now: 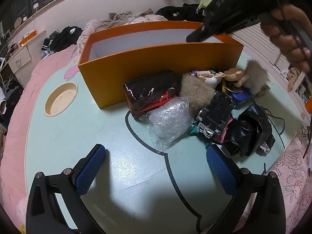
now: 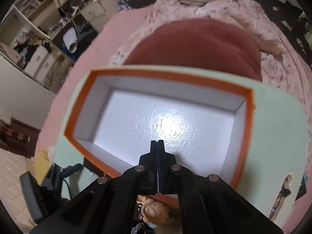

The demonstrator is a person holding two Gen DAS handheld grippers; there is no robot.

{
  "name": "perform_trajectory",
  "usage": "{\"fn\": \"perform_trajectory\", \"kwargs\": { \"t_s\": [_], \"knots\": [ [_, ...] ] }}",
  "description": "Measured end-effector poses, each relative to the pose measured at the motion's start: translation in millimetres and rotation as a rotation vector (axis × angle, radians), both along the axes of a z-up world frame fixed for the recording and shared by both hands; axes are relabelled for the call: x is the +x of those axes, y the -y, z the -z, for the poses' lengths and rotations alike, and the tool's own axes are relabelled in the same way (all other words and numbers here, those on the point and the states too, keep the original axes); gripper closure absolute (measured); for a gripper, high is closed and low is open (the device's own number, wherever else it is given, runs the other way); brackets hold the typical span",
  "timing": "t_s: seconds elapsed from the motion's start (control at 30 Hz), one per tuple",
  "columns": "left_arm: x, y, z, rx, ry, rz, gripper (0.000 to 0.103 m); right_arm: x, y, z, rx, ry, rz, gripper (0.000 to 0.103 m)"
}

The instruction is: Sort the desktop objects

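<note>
Clutter [image 1: 195, 101] beside orange box [image 1: 148, 72] (toys, wrap)

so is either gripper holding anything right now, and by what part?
Nothing held. Left gripper is open above the table; right gripper is shut with nothing between its fingers, over the orange box.

My left claw [image 1: 156, 167] hangs low with its blue-padded fingers [image 1: 88, 168] spread wide apart and nothing between them, while my right claw [image 2: 158, 146] — gripped in my bare right hand [image 1: 288, 37], held higher and pointing downward — has its two fingers pressed flat together.
</note>
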State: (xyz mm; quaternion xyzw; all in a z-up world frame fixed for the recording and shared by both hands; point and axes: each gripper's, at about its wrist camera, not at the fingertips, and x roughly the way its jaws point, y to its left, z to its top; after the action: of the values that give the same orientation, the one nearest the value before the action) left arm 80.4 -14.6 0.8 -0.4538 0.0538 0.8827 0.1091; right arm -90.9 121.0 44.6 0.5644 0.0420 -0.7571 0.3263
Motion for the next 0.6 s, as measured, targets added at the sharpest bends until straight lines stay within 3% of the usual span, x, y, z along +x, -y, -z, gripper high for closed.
{"fn": "perform_trajectory", "kwargs": {
  "t_s": [0.13, 0.27, 0.47, 0.6],
  "knots": [
    [1, 4, -4, 0.01, -0.017, -0.015, 0.0, -3, -6, -19, -0.031, -0.011, 0.014, 0.102],
    [10, 21, -22, 0.134, -0.087, -0.007, 0.0, -5, -14, -31, -0.079, 0.028, 0.007, 0.102],
    [4, 87, -46, 0.309, -0.211, -0.221, 0.0, -9, -10, -37, -0.04, 0.074, -0.041, 0.102],
    [-15, 102, -47, 0.27, -0.206, -0.276, 0.0, -9, 1, -29, 0.01, 0.119, -0.081, 0.102]
  ]
}}
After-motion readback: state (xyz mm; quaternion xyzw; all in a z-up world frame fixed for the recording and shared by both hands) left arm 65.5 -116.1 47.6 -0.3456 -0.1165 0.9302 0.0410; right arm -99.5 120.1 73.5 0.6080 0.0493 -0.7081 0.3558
